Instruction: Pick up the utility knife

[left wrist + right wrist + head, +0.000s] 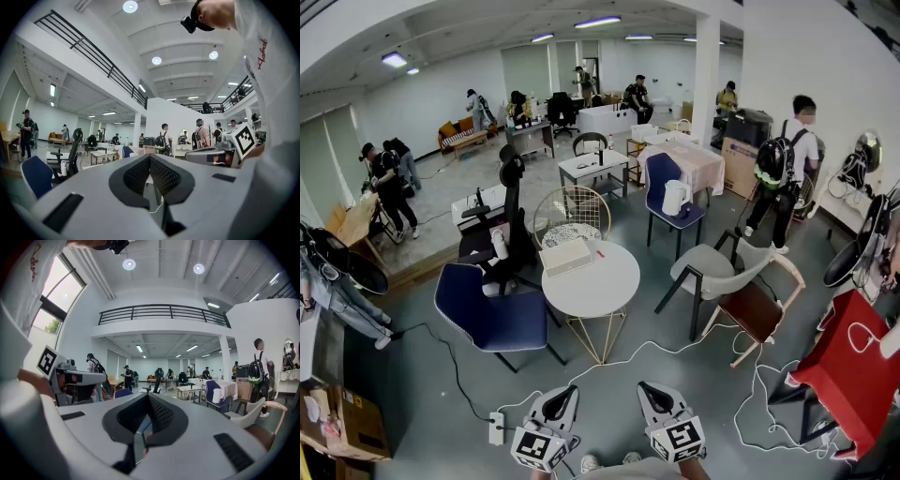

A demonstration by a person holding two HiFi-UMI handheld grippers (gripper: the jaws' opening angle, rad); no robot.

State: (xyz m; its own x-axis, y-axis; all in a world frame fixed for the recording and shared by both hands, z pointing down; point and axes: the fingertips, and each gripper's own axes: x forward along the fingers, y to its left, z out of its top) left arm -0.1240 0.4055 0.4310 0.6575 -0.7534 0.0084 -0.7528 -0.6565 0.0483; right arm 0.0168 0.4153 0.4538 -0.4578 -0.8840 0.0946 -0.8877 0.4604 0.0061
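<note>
Left gripper (pixel 566 392) and right gripper (pixel 649 388) are held level, side by side, low and close to the person's body. Both pairs of jaws are together with nothing between them. Small red item (pixel 600 253) lies on round white desk (pixel 609 286), just right of beige box (pixel 566 256), well apart from both grippers; too small to confirm as the utility knife

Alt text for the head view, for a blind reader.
The grey left gripper and right gripper, both shut and empty, are held low at the bottom edge, facing a round white table bearing a flat beige box. People work in the background.
</note>
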